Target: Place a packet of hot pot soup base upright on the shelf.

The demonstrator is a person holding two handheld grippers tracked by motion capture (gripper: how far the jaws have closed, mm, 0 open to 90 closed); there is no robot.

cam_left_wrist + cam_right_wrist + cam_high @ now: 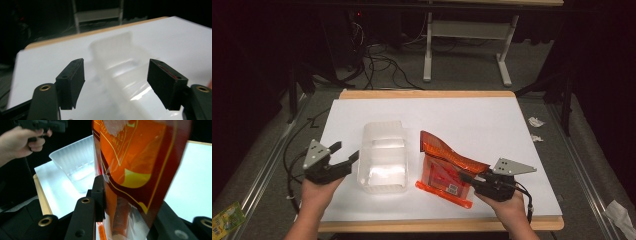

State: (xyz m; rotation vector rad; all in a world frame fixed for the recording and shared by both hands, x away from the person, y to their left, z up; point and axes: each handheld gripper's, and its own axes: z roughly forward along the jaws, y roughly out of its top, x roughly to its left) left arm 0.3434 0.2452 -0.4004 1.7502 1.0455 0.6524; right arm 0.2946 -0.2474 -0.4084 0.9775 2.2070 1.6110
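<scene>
Orange snack pouch [447,170] is being gripped by the right gripper [468,178] near the table's [492,120] front edge; the translucent plastic container [384,157] is being approached, untouched, by the wide-open, empty left gripper [344,151]. Loading is apparently pending.

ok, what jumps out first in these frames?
The orange snack bag, right of centre on the white table, with the right claw shut on its edge. Beside it on its left stands a translucent plastic tub. The left claw hangs open, nothing between its pads, left of the tub.
</scene>
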